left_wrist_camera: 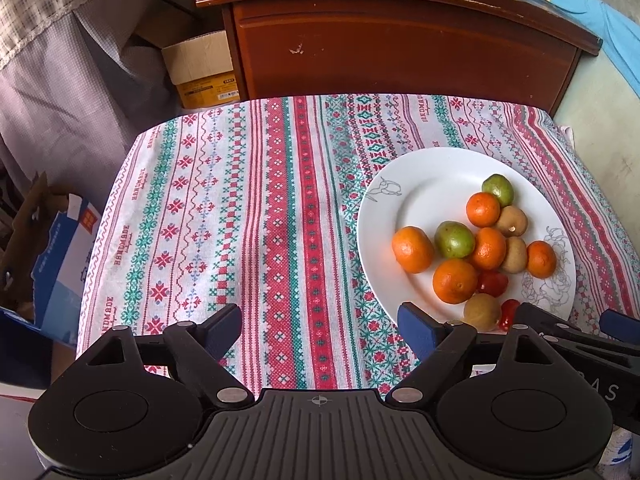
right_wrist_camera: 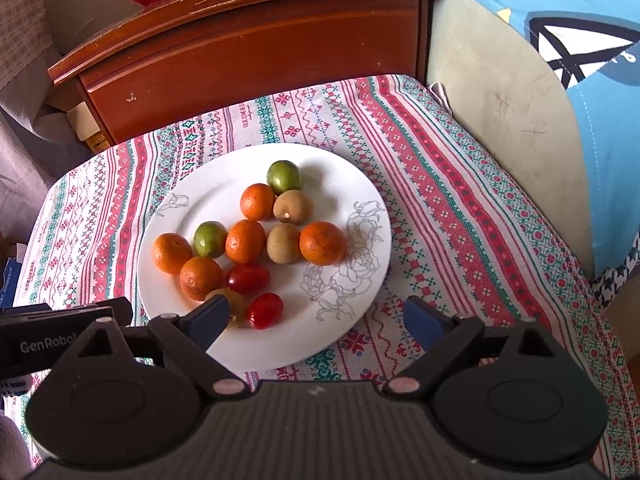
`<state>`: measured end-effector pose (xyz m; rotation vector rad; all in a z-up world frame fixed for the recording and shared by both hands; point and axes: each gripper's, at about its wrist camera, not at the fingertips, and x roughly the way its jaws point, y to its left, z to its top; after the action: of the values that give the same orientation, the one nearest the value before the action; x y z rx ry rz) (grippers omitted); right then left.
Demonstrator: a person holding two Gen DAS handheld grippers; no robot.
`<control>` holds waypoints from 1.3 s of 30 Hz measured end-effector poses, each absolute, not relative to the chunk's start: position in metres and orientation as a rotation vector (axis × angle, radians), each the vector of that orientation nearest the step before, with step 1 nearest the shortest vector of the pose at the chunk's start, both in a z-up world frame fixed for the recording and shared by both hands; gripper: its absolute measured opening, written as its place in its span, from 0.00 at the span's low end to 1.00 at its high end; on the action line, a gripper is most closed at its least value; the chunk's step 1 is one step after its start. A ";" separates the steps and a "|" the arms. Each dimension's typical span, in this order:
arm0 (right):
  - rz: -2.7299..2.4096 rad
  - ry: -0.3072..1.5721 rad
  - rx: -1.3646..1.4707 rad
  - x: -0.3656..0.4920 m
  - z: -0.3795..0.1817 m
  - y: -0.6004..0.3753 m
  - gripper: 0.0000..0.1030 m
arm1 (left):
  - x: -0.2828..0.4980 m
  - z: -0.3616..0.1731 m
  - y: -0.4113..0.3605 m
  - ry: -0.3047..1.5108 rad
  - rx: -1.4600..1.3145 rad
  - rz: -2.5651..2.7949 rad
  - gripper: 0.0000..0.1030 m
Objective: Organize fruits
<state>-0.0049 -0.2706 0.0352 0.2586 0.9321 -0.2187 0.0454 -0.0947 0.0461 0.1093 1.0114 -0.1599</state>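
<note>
A white plate (right_wrist_camera: 368, 248) on the cloth-covered worktop (left_wrist_camera: 256, 216) holds small round fruits (right_wrist_camera: 245, 241). Both grippers, left (left_wrist_camera: 319, 326) and right (right_wrist_camera: 316, 318), hover with fingers apart, empty. The fruits look light, smooth, likely to roll; gripping across the middle seems safest.

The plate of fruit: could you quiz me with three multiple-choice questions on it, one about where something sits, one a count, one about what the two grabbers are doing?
1. Where is the white plate?
A. on the patterned tablecloth
B. on the wooden cabinet
C. in a cardboard box

2. How many orange mandarins lie on it?
A. two
B. five
C. eight

3. How do the two grippers stand?
A. both open, holding nothing
B. both shut on fruit
C. one holds a tomato

Answers:
1 A, the white plate rests on the patterned tablecloth.
2 B, five mandarins show.
3 A, the left gripper and right gripper gape, nothing between their fingers.
</note>
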 end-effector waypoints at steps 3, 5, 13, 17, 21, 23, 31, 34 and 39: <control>-0.220 0.931 0.251 -0.005 0.036 -0.271 0.91 | 0.045 0.046 -0.095 1.009 0.115 -0.158 0.84; -0.222 0.928 0.246 -0.005 0.036 -0.270 0.91 | 0.045 0.046 -0.096 1.007 0.120 -0.158 0.84; -0.225 0.930 0.232 -0.004 0.035 -0.270 0.91 | 0.045 0.044 -0.096 1.015 0.122 -0.156 0.84; -0.225 0.932 0.229 -0.004 0.034 -0.270 0.91 | 0.045 0.044 -0.095 1.016 0.121 -0.159 0.84; -0.222 0.935 0.225 -0.005 0.034 -0.269 0.91 | 0.043 0.044 -0.096 1.010 0.132 -0.161 0.84; -0.220 0.936 0.224 -0.005 0.034 -0.269 0.91 | 0.043 0.044 -0.095 1.010 0.131 -0.162 0.84; -0.207 0.941 0.206 -0.009 0.036 -0.263 0.91 | 0.036 0.044 -0.089 1.010 0.133 -0.160 0.84; -0.197 0.940 0.194 -0.013 0.038 -0.258 0.91 | 0.032 0.045 -0.085 1.009 0.134 -0.161 0.84; -0.173 0.934 0.179 -0.021 0.044 -0.249 0.91 | 0.022 0.050 -0.077 0.999 0.138 -0.162 0.84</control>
<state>-0.0209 -0.2488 0.0438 0.1786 0.9343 -0.1733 0.0217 -0.0775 0.0501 0.1384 0.9993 -0.1617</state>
